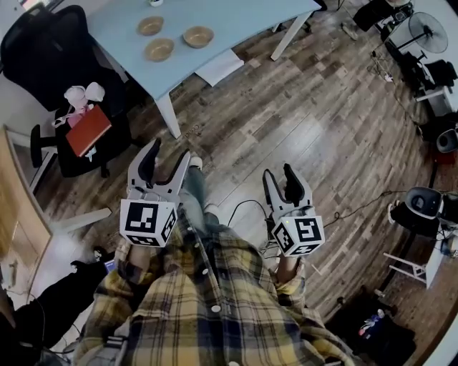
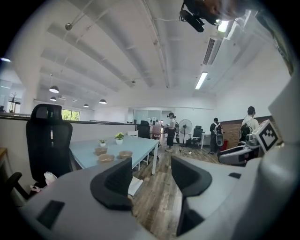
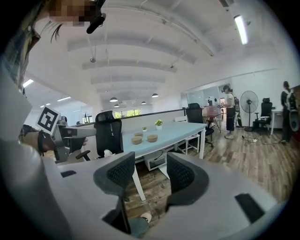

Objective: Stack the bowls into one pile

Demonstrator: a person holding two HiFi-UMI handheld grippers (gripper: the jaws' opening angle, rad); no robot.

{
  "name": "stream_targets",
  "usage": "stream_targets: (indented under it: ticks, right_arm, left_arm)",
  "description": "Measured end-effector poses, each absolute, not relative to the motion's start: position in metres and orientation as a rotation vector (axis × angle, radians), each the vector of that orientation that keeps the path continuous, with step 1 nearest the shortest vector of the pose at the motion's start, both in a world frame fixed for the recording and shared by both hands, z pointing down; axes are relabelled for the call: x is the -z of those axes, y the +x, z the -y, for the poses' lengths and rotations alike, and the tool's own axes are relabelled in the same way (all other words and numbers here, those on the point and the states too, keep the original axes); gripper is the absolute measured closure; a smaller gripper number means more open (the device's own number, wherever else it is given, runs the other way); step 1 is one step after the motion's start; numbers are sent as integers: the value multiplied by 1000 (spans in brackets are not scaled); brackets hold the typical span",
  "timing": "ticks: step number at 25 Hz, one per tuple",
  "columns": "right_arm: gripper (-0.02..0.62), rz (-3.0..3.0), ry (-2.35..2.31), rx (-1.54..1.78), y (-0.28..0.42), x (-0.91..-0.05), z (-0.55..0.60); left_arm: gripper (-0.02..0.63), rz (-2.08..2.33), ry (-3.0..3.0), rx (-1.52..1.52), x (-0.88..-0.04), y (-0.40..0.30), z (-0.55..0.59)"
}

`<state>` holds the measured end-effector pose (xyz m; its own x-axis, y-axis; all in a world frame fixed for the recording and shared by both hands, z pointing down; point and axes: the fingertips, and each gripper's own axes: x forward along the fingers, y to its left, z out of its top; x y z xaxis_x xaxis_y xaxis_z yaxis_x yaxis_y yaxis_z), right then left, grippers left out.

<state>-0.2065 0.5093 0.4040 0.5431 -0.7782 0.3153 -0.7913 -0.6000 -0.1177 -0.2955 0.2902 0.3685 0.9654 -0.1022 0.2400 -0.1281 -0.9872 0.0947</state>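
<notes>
Three brown bowls stand apart on the light blue table point(image 1: 243, 16): one at the back left point(image 1: 150, 26), one in front of it point(image 1: 159, 49), one to the right point(image 1: 198, 36). They show far off in the left gripper view point(image 2: 106, 158) and in the right gripper view point(image 3: 152, 138). My left gripper point(image 1: 166, 159) and right gripper point(image 1: 280, 177) are held in front of my body over the wooden floor, well short of the table. Both are open with nothing between their jaws, as the left gripper view point(image 2: 150, 176) and the right gripper view point(image 3: 151, 176) show.
A black office chair point(image 1: 43, 43) stands left of the table, and another chair below it holds a red folder point(image 1: 89, 129). A white box point(image 1: 220, 66) sits under the table. Small potted plants point(image 2: 119, 137) stand at its far end. People point(image 2: 171, 131) and a fan point(image 2: 185, 126) are far back.
</notes>
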Motion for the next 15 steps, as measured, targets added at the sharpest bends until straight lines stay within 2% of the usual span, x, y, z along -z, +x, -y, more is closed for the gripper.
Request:
stream_targets:
  ticks: [15]
  right_arm:
    - [370, 1443, 2713, -511, -65, -389, -363]
  left_arm:
    - [291, 165, 3018, -366, -362, -158, -151]
